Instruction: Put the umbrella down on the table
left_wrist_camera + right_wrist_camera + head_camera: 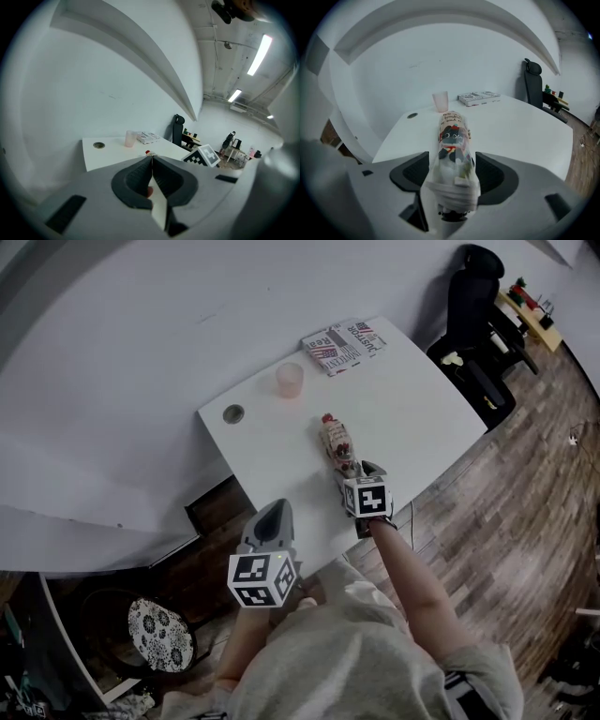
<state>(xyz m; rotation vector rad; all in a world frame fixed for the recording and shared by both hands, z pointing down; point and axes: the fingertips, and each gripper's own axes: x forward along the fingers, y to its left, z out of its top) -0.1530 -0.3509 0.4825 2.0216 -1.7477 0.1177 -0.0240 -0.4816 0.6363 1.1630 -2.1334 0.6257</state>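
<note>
while on table point(422, 418), umbrella point(337, 442) unclamped

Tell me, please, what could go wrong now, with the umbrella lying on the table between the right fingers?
1. The folded umbrella lies between the open fingers of the right gripper; pulling back crookedly could catch it and drag it.
2. It is round, so it might roll across the smooth table.
3. A push forward could slide it toward the pink cup.

White table point(412, 409) with folded umbrella point(336, 442), pink cup point(290, 380), perhaps a printed box point(343, 346)
</note>
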